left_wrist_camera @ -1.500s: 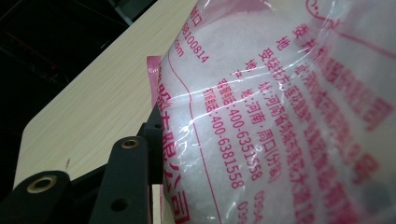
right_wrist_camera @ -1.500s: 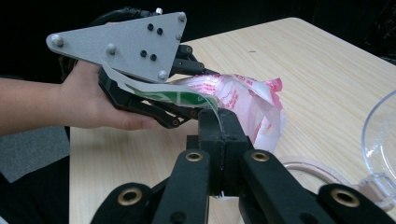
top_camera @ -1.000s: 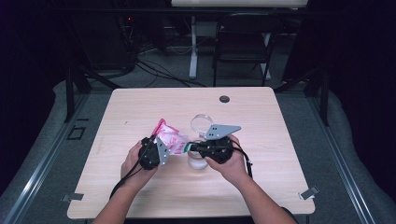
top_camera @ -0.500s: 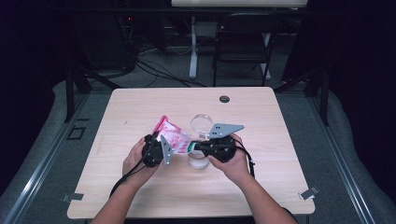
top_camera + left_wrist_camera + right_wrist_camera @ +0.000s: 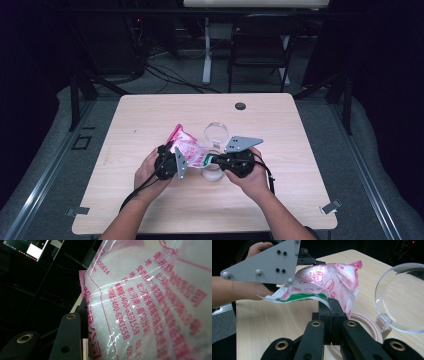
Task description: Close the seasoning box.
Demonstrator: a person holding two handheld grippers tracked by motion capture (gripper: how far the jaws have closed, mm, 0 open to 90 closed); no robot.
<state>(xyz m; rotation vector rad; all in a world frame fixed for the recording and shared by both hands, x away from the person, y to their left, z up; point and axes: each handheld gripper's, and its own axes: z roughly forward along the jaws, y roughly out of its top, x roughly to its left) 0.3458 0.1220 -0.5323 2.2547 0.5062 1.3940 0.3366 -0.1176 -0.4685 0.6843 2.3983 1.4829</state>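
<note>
Presently noted: pink-and-white printed bag [image 5: 187, 149] of white granules held above mid-worktop [image 5: 150, 120], spanning the gap between both grippers. Left gripper [image 5: 172, 161] grasping the bag's left portion; seen from the left gripper view, bag [image 5: 150, 302] pressed close against one black jaw, second jaw cut off behind the plastic. Right gripper [image 5: 212, 160] clenched fully on the bag's green-striped lower edge; confirmed from the right gripper view, jaws met on the folded film [image 5: 322, 300]. Directly beneath the bag's right end, round container [image 5: 212, 172] with pale rim [image 5: 367, 325], its clear hinged lid [image 5: 216, 133] standing open just beyond. Container interior hidden behind the right gripper and bag. Print on the bag legible in part, blurred toward the near edge. Small dark disc [image 5: 240, 106] near the far edge of the worktop, well apart, too small to identify
</note>
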